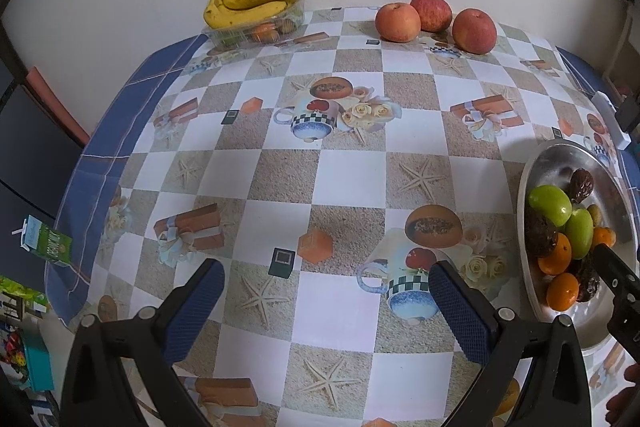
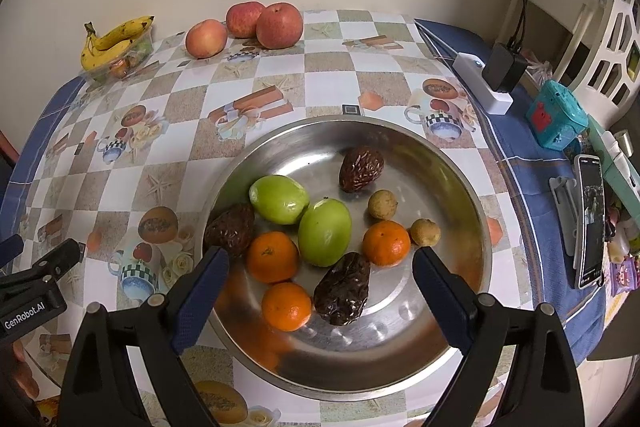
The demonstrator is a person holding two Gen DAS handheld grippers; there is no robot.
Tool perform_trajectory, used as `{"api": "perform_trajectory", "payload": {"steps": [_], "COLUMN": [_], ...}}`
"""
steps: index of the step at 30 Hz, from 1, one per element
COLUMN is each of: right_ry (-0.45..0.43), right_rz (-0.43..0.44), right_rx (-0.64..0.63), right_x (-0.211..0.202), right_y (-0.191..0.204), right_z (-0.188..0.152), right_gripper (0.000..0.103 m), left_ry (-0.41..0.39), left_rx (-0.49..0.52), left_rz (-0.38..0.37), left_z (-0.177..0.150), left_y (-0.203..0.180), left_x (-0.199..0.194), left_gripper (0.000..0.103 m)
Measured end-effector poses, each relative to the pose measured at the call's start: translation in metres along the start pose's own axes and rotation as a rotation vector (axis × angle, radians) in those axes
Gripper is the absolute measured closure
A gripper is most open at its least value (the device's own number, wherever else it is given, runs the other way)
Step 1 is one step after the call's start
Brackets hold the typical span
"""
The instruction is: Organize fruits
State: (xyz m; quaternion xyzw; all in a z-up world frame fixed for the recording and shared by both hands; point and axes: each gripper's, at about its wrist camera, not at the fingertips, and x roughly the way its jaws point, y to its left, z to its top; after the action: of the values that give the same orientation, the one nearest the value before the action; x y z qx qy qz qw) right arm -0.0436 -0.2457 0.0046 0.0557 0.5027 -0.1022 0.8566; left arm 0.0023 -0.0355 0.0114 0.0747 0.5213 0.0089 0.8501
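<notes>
Sorting appears to be at the picking stage; a fruit must next be chosen from the steel bowl (image 2: 460,187) and the right gripper (image 2: 320,259), held spread and empty, lowered onto it; the green fruits (image 2: 324,237), oranges (image 2: 272,257) and a dark wrinkled fruit (image 2: 342,289) are seen just ahead between its fingers; the left gripper (image 1: 326,279) is held parted, empty, above bare tablecloth (image 1: 348,179), the bowl beside it.

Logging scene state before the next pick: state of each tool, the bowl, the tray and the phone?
Left tool: open, empty, over the table.
Right tool: open, empty, over the bowl.
Round steel bowl: upright, holds mixed fruit.
Clear plastic tray: holds small fruit, bananas on top.
Black smartphone: propped on stand, screen on.
</notes>
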Motion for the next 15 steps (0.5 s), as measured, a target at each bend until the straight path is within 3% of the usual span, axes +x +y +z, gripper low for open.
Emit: {"api": "perform_trajectory", "payload": {"steps": [15], "right_ry": [0.011], "right_rz": [0.002], "right_rx": [-0.001], "right_x": [0.0023], "right_y": [0.0024], "right_z": [-0.0021], "right_gripper": [0.01], "left_ry": [0.003], "left_rx": [0.004], "left_rz": [-0.003], "left_z": [-0.0018], "left_y": [-0.0017], "left_x": [-0.0005], "left_gripper": [0.0]}}
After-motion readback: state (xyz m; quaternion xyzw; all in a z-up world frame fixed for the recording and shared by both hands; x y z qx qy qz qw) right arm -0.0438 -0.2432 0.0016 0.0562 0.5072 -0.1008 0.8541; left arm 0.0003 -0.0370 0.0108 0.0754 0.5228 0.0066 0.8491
